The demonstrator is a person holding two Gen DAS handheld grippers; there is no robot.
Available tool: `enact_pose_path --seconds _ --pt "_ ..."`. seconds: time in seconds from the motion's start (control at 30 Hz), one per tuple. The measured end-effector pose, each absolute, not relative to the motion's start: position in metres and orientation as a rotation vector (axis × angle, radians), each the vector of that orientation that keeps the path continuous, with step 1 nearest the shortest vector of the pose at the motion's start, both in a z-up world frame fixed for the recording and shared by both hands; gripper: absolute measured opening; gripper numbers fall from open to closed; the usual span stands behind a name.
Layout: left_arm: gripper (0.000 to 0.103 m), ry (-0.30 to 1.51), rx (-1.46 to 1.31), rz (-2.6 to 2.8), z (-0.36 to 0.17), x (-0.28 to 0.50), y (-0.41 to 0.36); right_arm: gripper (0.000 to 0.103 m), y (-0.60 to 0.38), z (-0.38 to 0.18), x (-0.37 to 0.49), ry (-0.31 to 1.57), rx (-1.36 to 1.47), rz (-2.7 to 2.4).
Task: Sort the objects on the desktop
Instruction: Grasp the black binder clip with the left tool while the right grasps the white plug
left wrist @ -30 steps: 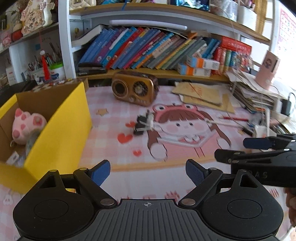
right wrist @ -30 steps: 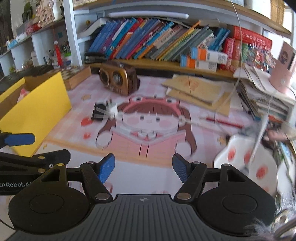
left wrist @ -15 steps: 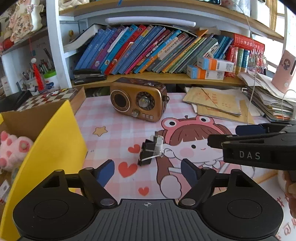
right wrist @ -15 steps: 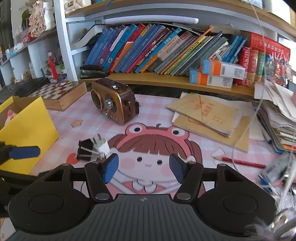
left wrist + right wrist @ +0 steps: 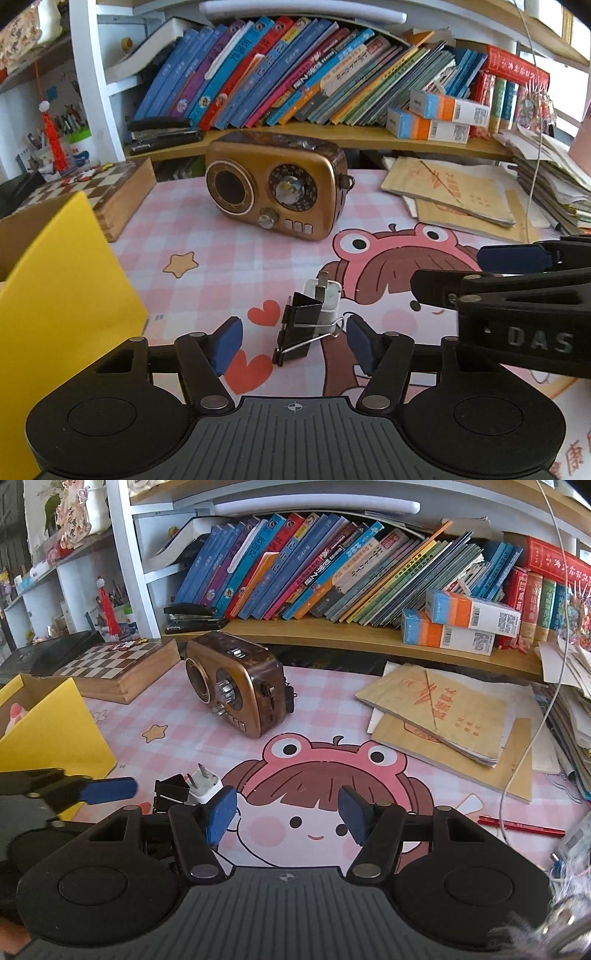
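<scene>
Sorting looks barely begun: a plush (image 5: 16,712) (pink) lies in the yellow box (image 5: 62,295), while clip (image 5: 297,326) and plug (image 5: 327,301) lie on the mat between the left gripper's (image 5: 293,341) wide fingers. Right gripper (image 5: 282,814) is wide, empty.

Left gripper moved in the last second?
Yes. The left gripper has advanced toward the binder clip, which now sits between its open fingers; the radio behind looms larger in the left wrist view.
</scene>
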State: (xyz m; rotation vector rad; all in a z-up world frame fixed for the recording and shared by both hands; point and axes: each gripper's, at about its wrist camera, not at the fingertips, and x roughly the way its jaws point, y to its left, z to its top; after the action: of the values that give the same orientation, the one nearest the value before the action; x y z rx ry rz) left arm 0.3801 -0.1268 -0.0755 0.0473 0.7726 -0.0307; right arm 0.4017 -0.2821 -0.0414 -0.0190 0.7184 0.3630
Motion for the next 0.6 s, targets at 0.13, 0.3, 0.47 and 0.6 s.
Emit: enact_pose_path --seconds 0.13,0.3,0.47,0.6 --pt "0.055 0.786 0.022 -0.037 -0.082 0.39 -0.124 0.06 -0.282 -0.043 0.404 0.726 -0.023 0.354" --pt "0.033 0.8 0.023 -0.073 -0.087 0.396 -0.125 0.06 -0.283 -0.046 0.407 0.741 -0.013 0.354" --pt "0.027 0.785 0.051 -0.068 -0.083 0.38 -0.119 0.06 -0.278 -0.048 0.408 0.743 -0.016 0.38" --pt "0.018 0.778 0.032 -0.055 -0.072 0.359 -0.106 0.06 -0.269 -0.052 0.413 0.755 -0.019 0.421"
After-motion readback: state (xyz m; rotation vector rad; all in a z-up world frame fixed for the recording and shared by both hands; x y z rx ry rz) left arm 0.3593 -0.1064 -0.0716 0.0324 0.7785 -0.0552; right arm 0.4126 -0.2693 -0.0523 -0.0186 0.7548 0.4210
